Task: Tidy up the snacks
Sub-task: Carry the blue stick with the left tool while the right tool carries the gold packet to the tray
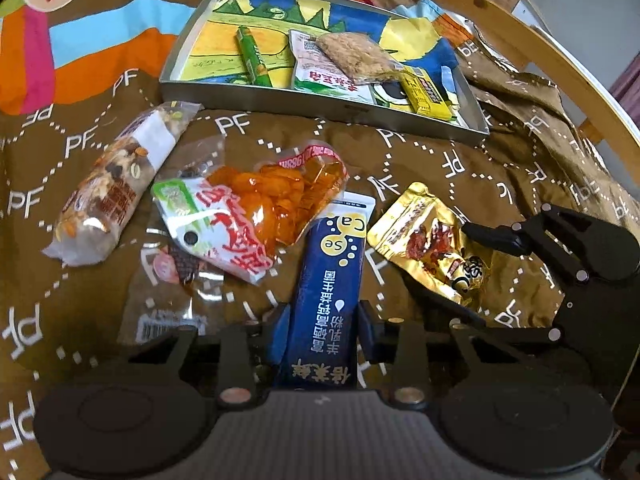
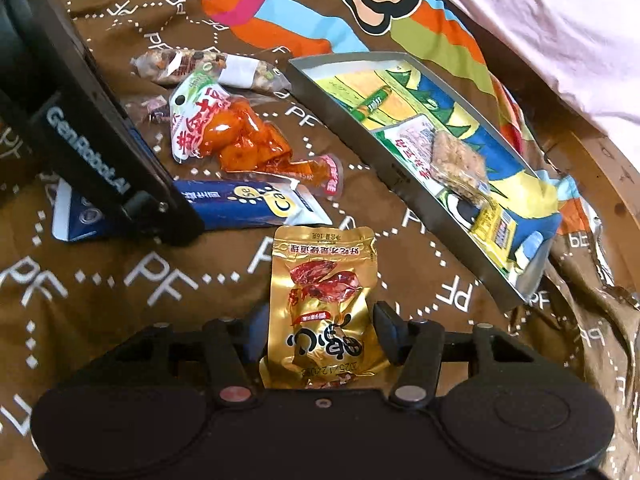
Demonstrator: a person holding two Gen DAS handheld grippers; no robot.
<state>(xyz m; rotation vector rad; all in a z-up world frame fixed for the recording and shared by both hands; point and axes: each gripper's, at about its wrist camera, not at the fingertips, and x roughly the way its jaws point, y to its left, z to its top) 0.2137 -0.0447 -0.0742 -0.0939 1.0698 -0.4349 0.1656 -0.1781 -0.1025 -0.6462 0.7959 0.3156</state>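
My left gripper (image 1: 323,326) is shut on a blue milk-powder sachet (image 1: 330,276) that lies on the brown cloth; the sachet also shows in the right wrist view (image 2: 240,204). My right gripper (image 2: 320,330) is shut on a gold snack pouch (image 2: 324,300), which also shows in the left wrist view (image 1: 428,240). A metal tray (image 1: 320,98) at the back holds a green stick (image 1: 252,56), a white packet, a cereal bar (image 1: 356,58) and a yellow packet (image 1: 426,94). The tray (image 2: 340,120) sits to the right in the right wrist view.
On the cloth lie a nut bar (image 1: 116,184), an orange snack bag (image 1: 256,208) and a clear packet (image 1: 172,280). A wooden rim (image 1: 568,64) curves round the right side. Pink fabric (image 2: 540,28) lies at the back right.
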